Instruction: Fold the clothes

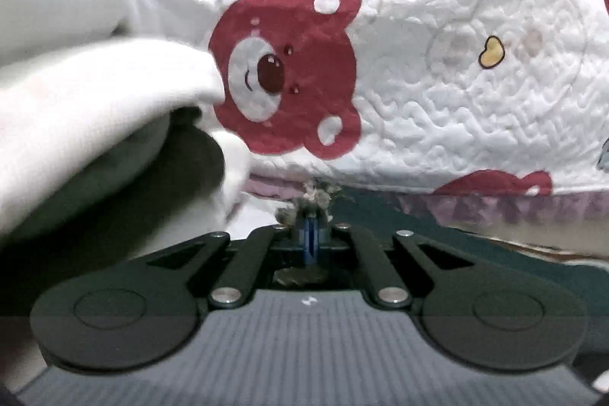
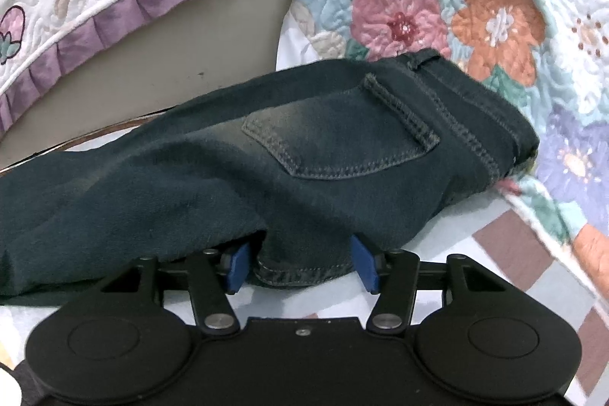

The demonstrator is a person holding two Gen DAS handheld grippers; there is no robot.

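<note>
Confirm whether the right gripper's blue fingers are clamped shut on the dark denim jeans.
No: the right gripper stands open, denim jeans hem between its fingers.

I log: jeans [image 2: 304, 155], dark matt denim, coarse stitching; bear quilt [image 1: 437, 63], white puckered cloth; floral quilt [image 2: 495, 18], padded cloth; right gripper [image 2: 300, 267], matt black plastic, blue pads.

A white quilted bedspread [image 1: 437, 63] fills most of the left wrist view, printed with a large red bear face [image 1: 285, 67]. To the right of the bear sits a small yellow heart [image 1: 491, 52], and below it runs the spread's purple ruffled trim [image 1: 495, 206]. In the right wrist view the same purple trim [image 2: 125, 14] edges the white spread; right of it lies a floral quilt [image 2: 456, 10] with pink and orange flowers, and below that a checked cloth [image 2: 506, 250].
</note>
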